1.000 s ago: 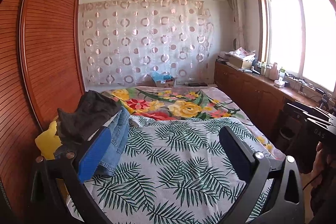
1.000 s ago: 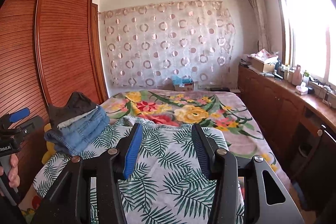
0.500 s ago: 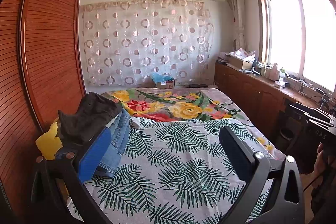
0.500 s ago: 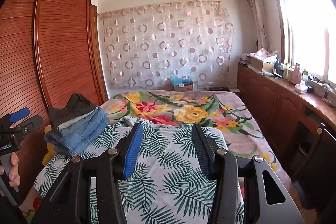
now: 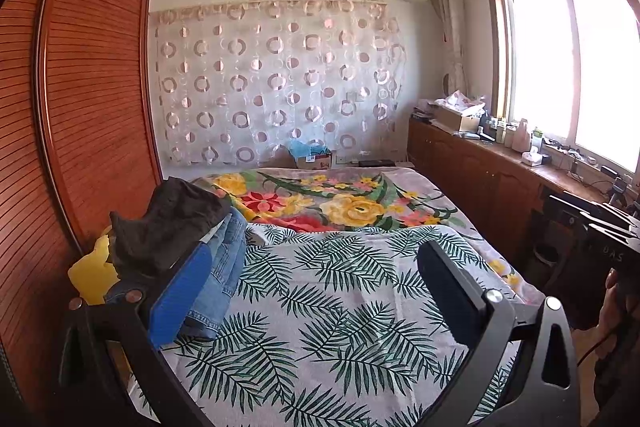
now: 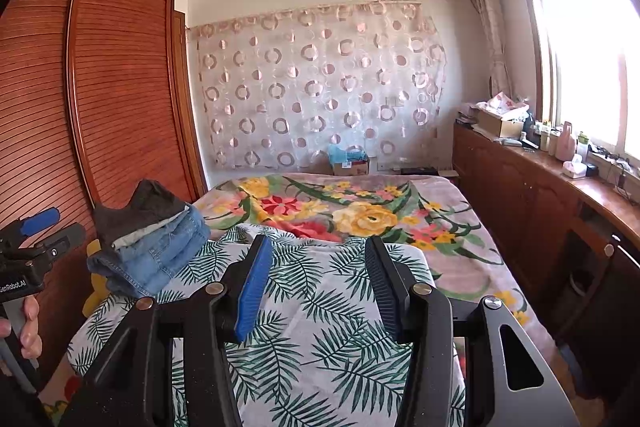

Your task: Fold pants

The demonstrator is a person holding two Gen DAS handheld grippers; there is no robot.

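Observation:
A stack of folded clothes lies at the bed's left edge: blue jeans (image 5: 224, 279) with a dark garment (image 5: 168, 223) on top. The stack also shows in the right wrist view (image 6: 156, 247). My left gripper (image 5: 312, 283) is open wide and empty, held above the palm-leaf sheet (image 5: 340, 307), with its blue left pad in front of the jeans. My right gripper (image 6: 316, 275) is open and empty above the same sheet (image 6: 320, 327), to the right of the stack. The left gripper's body shows at the left edge of the right wrist view (image 6: 28, 255).
A flowered blanket (image 5: 340, 203) covers the far half of the bed. A louvred wooden wardrobe (image 5: 80, 107) stands close on the left. A low wooden cabinet (image 5: 480, 171) with clutter runs along the window side. A yellow item (image 5: 92, 275) lies under the stack.
Both views have shifted very slightly. The grippers stay open and the clothes stack has not moved.

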